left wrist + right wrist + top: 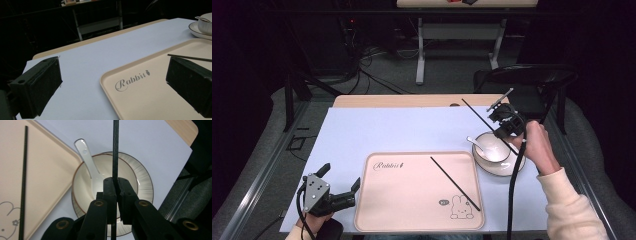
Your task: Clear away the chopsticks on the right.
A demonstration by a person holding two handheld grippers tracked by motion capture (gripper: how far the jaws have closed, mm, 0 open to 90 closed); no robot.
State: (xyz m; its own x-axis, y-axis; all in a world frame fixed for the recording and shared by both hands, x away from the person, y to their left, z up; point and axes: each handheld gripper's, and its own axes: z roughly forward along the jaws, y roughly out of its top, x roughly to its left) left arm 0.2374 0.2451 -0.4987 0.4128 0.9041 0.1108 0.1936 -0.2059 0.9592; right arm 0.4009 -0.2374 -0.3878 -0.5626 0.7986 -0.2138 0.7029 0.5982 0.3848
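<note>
While right gripper (504, 121) hangs above bowl (498, 151), we see its fingers (110, 192) clenched on black chopstick (482, 120), thin rod pinched between pads and running out past tips on both sides, slanting over bench (362, 130). Second chopstick (455, 183) lies diagonally on beige rabbit-print tray (412, 200). White spoon (477, 145) rests in bowl, bowl on saucer just beside tray. Left gripper (341, 184) low at tray's left edge, fingers (37, 87) spread wide, grasping nothing.
</note>
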